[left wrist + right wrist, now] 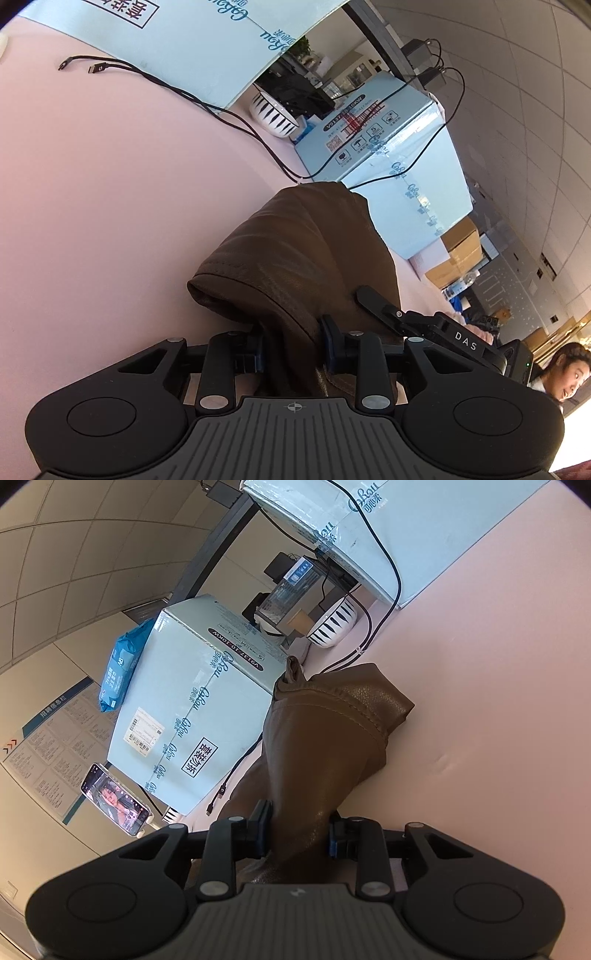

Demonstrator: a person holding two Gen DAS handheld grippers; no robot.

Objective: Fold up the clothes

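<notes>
Left tool (291, 350) clamped on a bunched fold of the brown leather-look garment (295, 251); right tool (298, 830) likewise clamped on the same garment (325, 738). The garment runs forward from between each tool's fingers, its far end draping onto the pink worktop (92, 203). A stitched hem (354, 716) shows ahead of the right tool.

Judgement: material looks thick, supple, smooth-faced; likely weighty, holds rounded folds rather than sharp creases, may slip in the pads. Best taken at stitched hems or seams.

Beyond: pale blue cartons (399, 147), black cables (166, 85), striped bowl (332, 624).
</notes>
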